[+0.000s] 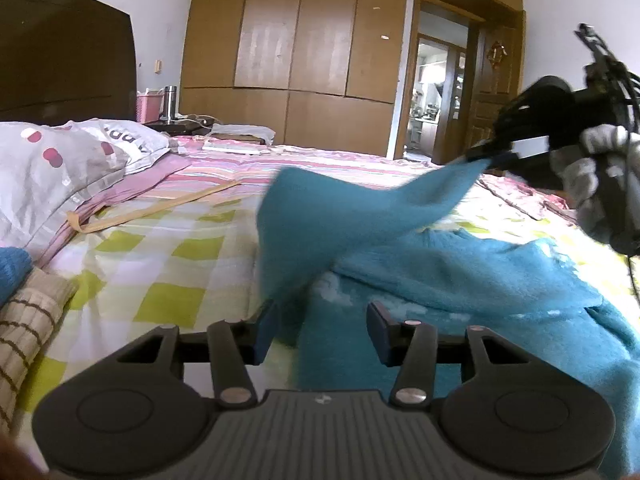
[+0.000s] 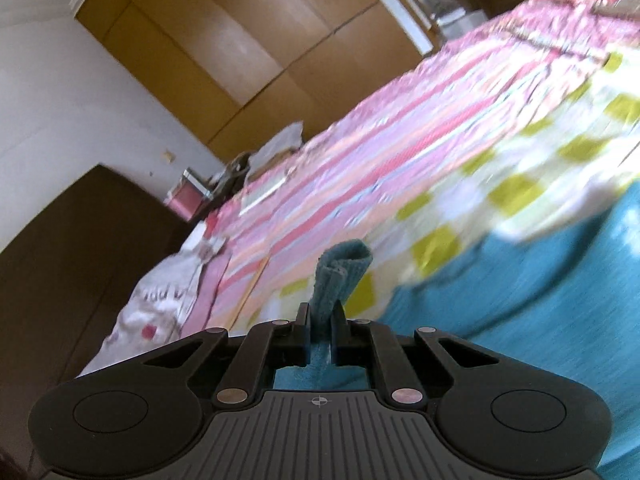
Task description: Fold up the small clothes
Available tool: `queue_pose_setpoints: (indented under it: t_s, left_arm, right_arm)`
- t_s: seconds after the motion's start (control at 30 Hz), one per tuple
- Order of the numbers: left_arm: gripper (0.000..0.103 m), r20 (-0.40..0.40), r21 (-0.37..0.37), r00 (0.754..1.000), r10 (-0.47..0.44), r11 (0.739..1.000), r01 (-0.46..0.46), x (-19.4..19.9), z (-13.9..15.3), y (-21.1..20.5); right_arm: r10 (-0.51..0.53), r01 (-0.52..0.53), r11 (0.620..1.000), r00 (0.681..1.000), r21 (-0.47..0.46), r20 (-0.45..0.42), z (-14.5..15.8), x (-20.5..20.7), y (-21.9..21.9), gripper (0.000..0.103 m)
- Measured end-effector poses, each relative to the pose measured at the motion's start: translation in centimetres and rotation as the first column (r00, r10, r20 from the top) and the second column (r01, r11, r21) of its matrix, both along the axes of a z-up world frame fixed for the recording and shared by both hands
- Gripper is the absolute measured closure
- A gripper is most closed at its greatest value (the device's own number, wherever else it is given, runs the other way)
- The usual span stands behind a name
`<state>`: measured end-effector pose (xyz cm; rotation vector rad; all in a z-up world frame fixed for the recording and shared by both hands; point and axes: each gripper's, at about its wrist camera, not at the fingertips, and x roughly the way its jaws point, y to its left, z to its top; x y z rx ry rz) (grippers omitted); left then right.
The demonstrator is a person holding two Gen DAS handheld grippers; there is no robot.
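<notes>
A teal knitted garment (image 1: 440, 272) lies spread on the bed (image 1: 168, 264). My left gripper (image 1: 322, 320) is open, its jaws on either side of a hanging fold of the garment, not pinching it. My right gripper (image 1: 490, 156), held in a gloved hand (image 1: 588, 168), is shut on a corner of the garment and lifts it up and to the right. In the right wrist view, which is tilted and blurred, the right gripper (image 2: 320, 314) pinches a teal cuff (image 2: 340, 276) that sticks out past the fingertips, with the rest of the garment (image 2: 520, 300) below.
The bed has a yellow-green checked and pink striped cover. Pillows (image 1: 60, 168) lie at the left by a dark headboard (image 1: 60, 64). A striped beige cloth (image 1: 28, 328) and a blue one (image 1: 12, 272) lie at the left edge. A wardrobe (image 1: 296, 40) and doorway (image 1: 436, 84) stand behind.
</notes>
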<state>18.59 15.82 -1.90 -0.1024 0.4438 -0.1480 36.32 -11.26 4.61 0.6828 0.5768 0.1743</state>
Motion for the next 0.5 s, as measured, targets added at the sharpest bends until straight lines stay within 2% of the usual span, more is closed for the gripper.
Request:
queue_pose_setpoints:
  t_s: [0.23,0.4,0.5]
  left_arm:
    - [0.047,0.024,0.032,0.999,-0.032,0.999,0.032,-0.5,0.1,-1.4]
    - [0.045,0.030,0.060,0.998,-0.062,0.996,0.060,-0.9,0.1,-2.6]
    - [0.044,0.023,0.084,0.997,-0.076,0.994,0.073,-1.1,-0.3,-3.3]
  right_arm:
    - [-0.106,0.106,0.993,0.994,-0.049,0.006,0.5,-2.6,-6.1,0.094]
    - [-0.176,0.173,0.983,0.983,-0.059,-0.045,-2.4,-5.1,-9.7,0.094]
    - [-0.202,0.193,0.977,0.974,-0.091,-0.105,-5.4,-5.7,-10.5,0.094]
